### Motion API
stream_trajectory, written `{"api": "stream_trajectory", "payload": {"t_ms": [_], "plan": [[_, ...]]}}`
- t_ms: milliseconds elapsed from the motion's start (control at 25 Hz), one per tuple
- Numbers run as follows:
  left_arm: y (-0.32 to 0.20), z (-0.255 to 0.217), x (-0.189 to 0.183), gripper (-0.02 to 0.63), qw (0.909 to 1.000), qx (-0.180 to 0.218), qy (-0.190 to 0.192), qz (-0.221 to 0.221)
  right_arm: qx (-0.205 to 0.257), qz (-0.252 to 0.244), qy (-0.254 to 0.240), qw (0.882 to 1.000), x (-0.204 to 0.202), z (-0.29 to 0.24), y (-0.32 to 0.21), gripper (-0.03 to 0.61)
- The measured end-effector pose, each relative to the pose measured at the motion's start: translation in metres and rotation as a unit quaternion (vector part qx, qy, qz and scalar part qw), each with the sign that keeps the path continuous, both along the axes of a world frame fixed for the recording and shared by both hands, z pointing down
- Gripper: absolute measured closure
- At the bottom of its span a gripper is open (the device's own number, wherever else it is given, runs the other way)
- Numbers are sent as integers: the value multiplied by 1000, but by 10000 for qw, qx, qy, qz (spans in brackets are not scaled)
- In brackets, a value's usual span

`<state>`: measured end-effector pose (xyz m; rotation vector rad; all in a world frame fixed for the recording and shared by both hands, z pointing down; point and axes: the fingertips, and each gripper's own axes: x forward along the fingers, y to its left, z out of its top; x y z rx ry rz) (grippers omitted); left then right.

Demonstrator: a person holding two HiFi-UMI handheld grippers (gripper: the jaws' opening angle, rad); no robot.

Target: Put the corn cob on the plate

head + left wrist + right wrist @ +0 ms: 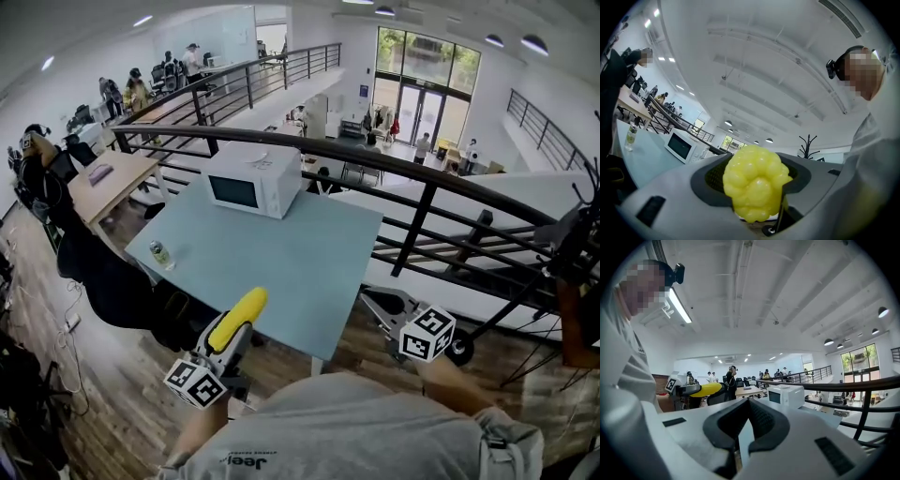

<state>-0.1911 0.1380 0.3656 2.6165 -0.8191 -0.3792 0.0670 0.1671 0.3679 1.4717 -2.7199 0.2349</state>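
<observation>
At the far left of the pale blue table (309, 267) a small bottle (160, 253) stands upright near the edge. Just right of it, at the table's near edge, the left gripper (232, 330) is clamped on the yellow corn cob (238, 318). The cob lies along the jaws, held in the air off the table, with its tip pointing towards the table. Farther back on the table sits a white microwave (254, 178), its door facing the person. To the right, off the table's near right corner, the right gripper (377, 302) has its jaws together with nothing between them. A dark railing (431, 192) runs behind the table.
</observation>
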Motion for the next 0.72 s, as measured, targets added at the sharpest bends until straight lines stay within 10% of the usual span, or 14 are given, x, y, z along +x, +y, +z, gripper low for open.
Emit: {"api": "stream_trajectory", "payload": {"t_ms": [720], "plan": [[-95,14,-18,351,9997,-204,1,121,-288,144,-27,9995,-12,16,-94,561]]}}
